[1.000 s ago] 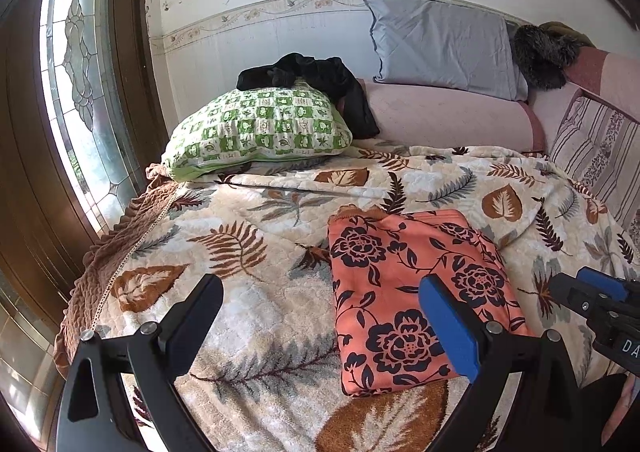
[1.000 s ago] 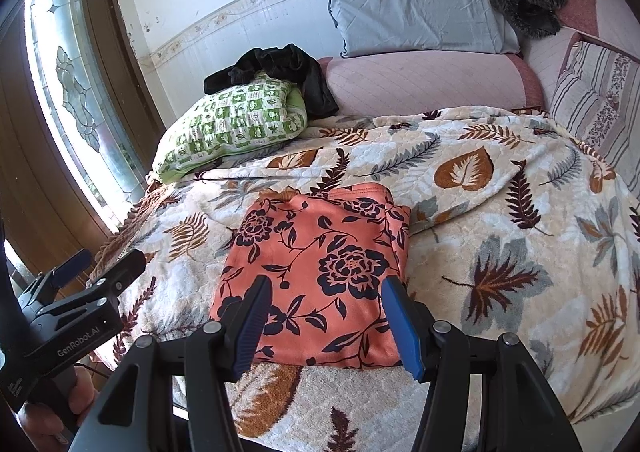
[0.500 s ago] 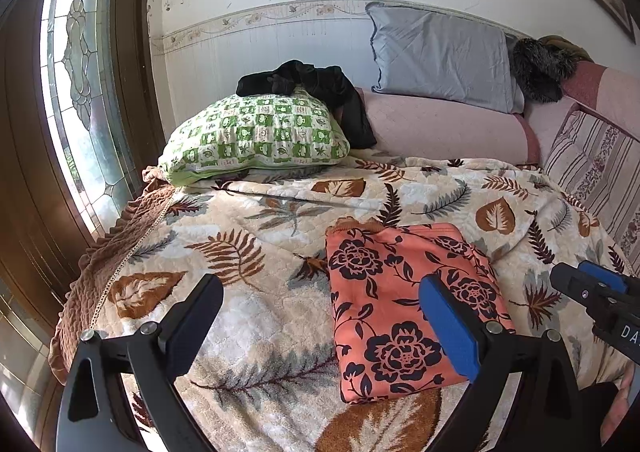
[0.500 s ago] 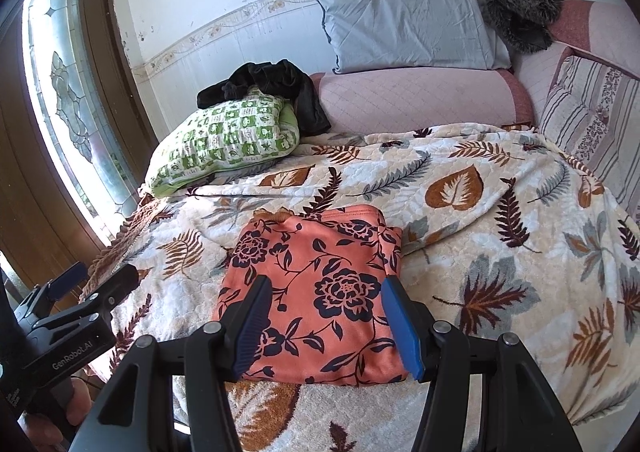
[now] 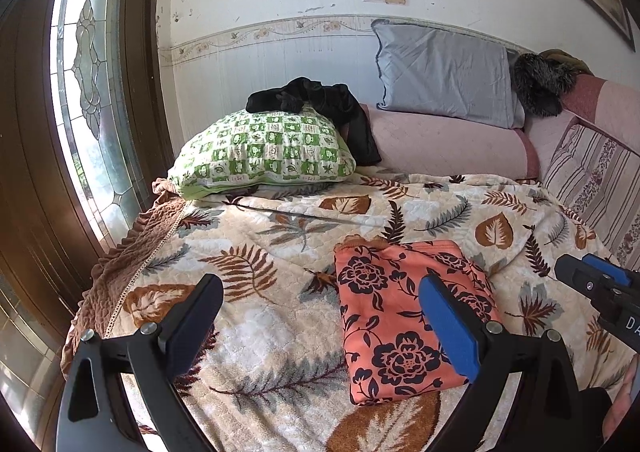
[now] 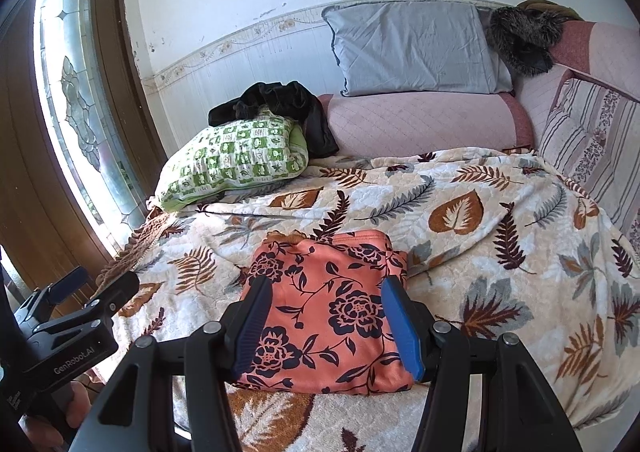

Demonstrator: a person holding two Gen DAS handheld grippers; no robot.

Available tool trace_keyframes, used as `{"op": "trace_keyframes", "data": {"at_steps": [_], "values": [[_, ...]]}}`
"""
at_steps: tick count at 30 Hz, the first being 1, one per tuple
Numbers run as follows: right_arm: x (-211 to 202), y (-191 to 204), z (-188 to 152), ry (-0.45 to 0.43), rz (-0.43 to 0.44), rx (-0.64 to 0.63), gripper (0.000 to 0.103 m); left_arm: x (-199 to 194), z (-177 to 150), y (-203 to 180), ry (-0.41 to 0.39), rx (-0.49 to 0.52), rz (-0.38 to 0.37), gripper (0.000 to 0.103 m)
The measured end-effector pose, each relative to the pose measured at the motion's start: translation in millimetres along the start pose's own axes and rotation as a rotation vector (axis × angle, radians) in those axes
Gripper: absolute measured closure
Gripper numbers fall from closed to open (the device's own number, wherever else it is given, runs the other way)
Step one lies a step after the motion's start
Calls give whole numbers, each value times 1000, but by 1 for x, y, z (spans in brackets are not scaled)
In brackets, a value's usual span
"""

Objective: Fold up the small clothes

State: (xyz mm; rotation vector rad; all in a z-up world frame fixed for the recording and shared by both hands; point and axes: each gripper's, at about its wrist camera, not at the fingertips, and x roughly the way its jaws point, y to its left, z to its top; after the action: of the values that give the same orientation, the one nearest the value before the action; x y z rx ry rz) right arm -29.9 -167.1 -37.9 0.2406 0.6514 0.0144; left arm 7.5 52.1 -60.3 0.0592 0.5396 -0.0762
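An orange garment with dark flowers (image 5: 404, 316) (image 6: 328, 308) lies folded into a flat rectangle on the leaf-patterned blanket (image 5: 256, 252) (image 6: 480, 219). My left gripper (image 5: 324, 328) hovers above and to the left of it, jaws wide apart and empty. My right gripper (image 6: 328, 326) hangs above the near end of the garment, jaws apart with nothing between the pads. Each gripper shows at the edge of the other's view: the right gripper (image 5: 600, 292) and the left gripper (image 6: 72, 316).
A green checked pillow (image 5: 264, 151) with a black garment (image 5: 328, 103) on it lies at the back left. A grey pillow (image 6: 412, 47) leans on a pink bolster (image 6: 424, 119). A glass door (image 5: 92, 91) stands left; a striped cushion (image 6: 592, 147) lies right.
Both grippers have risen and drawn back from the bed, so the folded garment sits lower and smaller in both views. The garment itself has not moved.
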Motion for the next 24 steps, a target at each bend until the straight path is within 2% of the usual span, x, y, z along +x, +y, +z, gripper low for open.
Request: {"op": "trace_keyframes", "data": {"at_steps": [10, 24], "values": [[-11, 2, 1, -15, 17, -12, 42, -11, 2, -2, -12, -10, -4, 5], [10, -9, 2, 10, 42, 15, 42, 5, 4, -19, 15, 27, -11, 5]]}}
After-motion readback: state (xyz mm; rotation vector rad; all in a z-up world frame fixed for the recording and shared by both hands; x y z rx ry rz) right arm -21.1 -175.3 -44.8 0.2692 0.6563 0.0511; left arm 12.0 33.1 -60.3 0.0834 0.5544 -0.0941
